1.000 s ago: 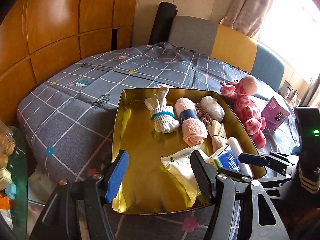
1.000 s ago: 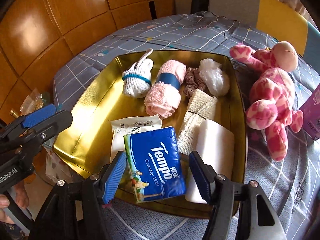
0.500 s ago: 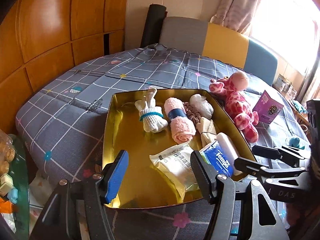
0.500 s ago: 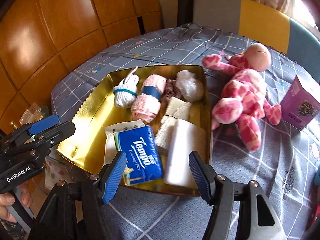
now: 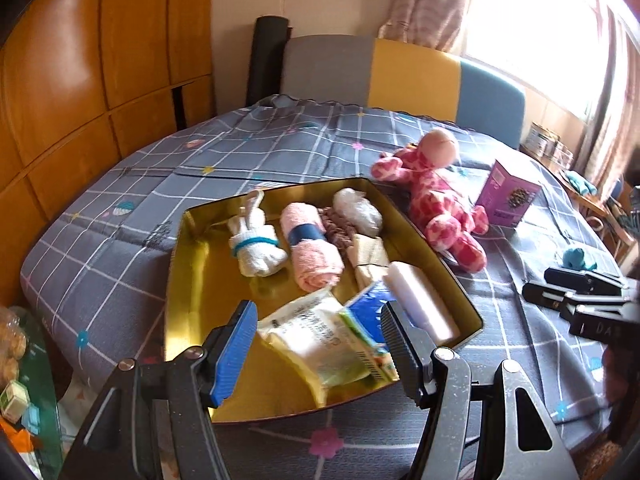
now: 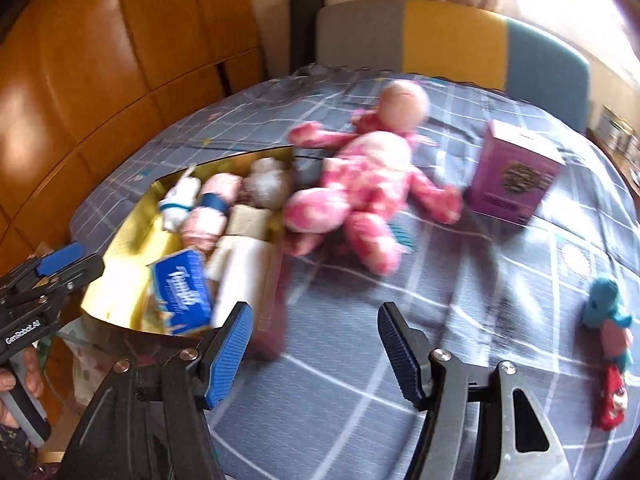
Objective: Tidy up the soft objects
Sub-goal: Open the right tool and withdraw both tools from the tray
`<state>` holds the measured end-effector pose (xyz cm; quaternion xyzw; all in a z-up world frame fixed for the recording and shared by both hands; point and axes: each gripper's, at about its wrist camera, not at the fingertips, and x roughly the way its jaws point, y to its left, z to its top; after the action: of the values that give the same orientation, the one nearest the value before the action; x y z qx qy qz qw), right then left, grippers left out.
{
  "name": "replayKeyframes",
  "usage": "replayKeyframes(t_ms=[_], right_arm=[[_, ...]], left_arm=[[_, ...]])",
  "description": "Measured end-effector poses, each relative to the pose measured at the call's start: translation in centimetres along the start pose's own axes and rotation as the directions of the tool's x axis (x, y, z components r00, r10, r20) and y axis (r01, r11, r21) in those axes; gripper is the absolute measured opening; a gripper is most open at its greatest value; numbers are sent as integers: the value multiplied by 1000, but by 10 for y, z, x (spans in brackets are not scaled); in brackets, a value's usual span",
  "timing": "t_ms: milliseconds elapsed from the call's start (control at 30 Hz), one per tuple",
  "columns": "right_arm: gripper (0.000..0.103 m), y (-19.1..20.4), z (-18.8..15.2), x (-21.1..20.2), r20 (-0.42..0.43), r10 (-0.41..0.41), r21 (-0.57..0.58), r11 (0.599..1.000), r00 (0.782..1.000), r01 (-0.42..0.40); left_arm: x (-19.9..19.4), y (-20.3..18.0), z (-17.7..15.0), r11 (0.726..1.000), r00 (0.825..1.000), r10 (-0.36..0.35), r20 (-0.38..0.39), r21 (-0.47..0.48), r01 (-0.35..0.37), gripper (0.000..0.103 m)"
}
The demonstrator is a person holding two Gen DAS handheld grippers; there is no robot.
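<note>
Red-footed teal toy [image 6: 610, 344] whole only from right wrist

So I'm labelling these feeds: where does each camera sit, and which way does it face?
Left wrist: on the left gripper, looking down over the gold tray at the pink plush toy; its open jaws show, with the right gripper beside.
Right wrist: on the right gripper, facing the toy and purple box; the left gripper and a hand show.
Shared: tray, toy, box.

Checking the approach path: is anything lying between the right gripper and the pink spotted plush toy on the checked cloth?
Nothing visible does. The right gripper stands open over bare grey checked cloth, and the pink spotted plush toy lies beyond it, beside the gold tin tray.
</note>
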<state>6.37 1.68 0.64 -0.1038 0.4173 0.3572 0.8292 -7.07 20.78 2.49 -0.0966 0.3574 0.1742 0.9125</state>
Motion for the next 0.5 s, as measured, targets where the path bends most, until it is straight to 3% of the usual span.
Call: replayKeyframes(t_ms=[500], right_arm=[[66, -118, -26, -43, 9, -190, 206, 961, 982, 184]], left_arm=[[6, -59, 2, 988, 996, -86, -26, 128, 88, 65]])
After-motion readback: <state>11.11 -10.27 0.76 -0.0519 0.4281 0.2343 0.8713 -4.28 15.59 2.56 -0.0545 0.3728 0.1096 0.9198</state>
